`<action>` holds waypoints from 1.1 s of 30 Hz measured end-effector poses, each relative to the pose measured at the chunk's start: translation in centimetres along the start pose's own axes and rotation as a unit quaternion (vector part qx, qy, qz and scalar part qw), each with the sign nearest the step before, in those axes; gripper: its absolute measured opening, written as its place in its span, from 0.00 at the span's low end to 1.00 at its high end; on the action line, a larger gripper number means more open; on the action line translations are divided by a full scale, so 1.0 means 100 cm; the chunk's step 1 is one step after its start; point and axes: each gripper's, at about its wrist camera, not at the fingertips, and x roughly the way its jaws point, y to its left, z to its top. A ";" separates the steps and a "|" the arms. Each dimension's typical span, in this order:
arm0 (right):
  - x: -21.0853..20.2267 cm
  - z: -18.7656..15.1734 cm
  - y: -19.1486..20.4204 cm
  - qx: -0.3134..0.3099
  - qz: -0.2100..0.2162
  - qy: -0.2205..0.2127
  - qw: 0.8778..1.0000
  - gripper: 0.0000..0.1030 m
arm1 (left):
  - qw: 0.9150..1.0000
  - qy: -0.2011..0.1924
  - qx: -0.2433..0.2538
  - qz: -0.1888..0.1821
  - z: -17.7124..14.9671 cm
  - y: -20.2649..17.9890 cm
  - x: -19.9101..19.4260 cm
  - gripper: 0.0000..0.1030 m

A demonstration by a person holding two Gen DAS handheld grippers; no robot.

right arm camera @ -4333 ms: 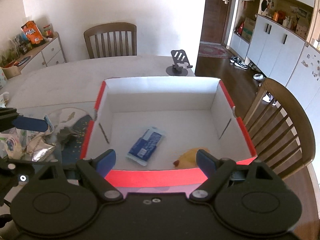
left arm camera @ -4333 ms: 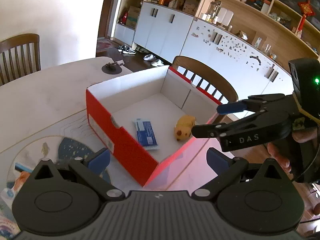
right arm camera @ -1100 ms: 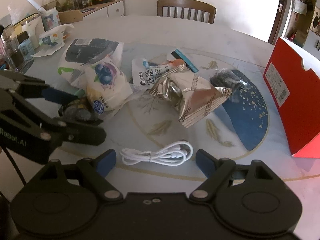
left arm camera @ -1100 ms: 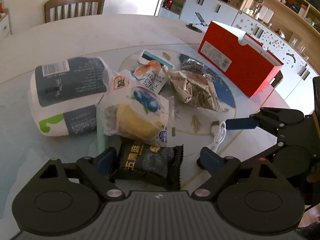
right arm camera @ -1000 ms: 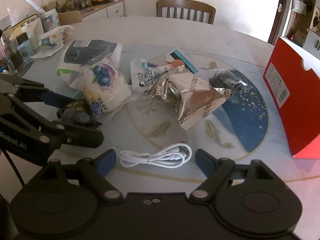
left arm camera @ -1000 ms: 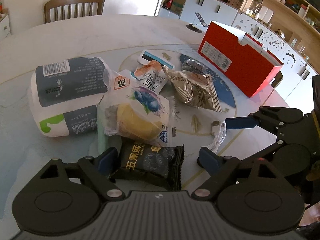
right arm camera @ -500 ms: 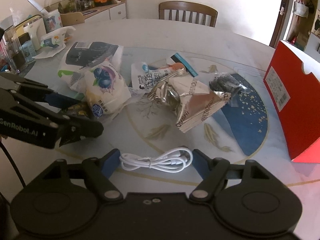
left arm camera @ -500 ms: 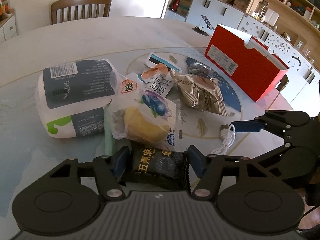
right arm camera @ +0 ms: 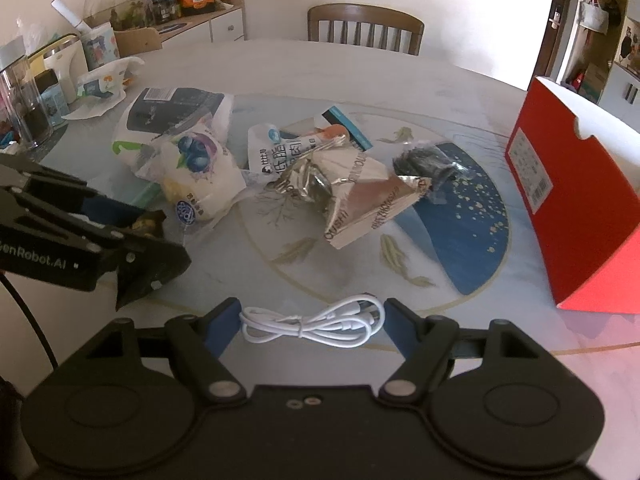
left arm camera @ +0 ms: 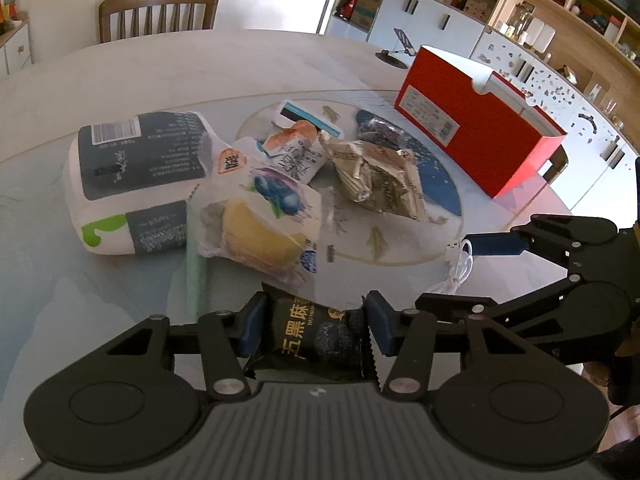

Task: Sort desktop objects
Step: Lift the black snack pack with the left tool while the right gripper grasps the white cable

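A black snack packet with gold lettering lies at the table's near edge. My left gripper is closing on it, both blue pads pressing its crumpled ends. In the right wrist view the left gripper shows at the left with the packet in it. A coiled white cable lies flat between the pads of my right gripper, which touch its two ends. In the left wrist view the right gripper straddles the cable. The red box stands at the far right.
Behind the grippers lie a blueberry bread bag, a tissue pack, a crumpled foil bag, a white pouch and a dark bag. Jars and cartons crowd the table's left edge. A phone stand sits behind the box.
Both grippers were over the open red box, then came to the pile. In the last second the left jaws narrowed onto the black packet and the right jaws narrowed to the cable's ends.
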 end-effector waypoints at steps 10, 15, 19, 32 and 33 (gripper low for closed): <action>-0.028 -0.002 -0.011 0.009 -0.009 -0.012 1.000 0.74 | 1.000 -0.016 0.006 -0.020 0.010 -0.026 -0.017 0.50; -0.045 0.001 -0.018 0.015 -0.015 -0.022 1.000 0.74 | 0.999 -0.027 0.014 -0.028 0.020 -0.041 -0.025 0.50; -0.059 0.004 -0.026 0.023 -0.022 -0.031 0.999 0.74 | 0.999 -0.036 0.022 -0.034 0.029 -0.055 -0.029 0.50; -0.102 0.012 -0.055 0.041 -0.048 -0.066 0.996 0.74 | 0.995 -0.067 0.054 -0.057 0.058 -0.100 -0.038 0.50; -0.105 0.013 -0.059 0.042 -0.051 -0.070 0.995 0.74 | 0.994 -0.070 0.057 -0.058 0.061 -0.103 -0.038 0.50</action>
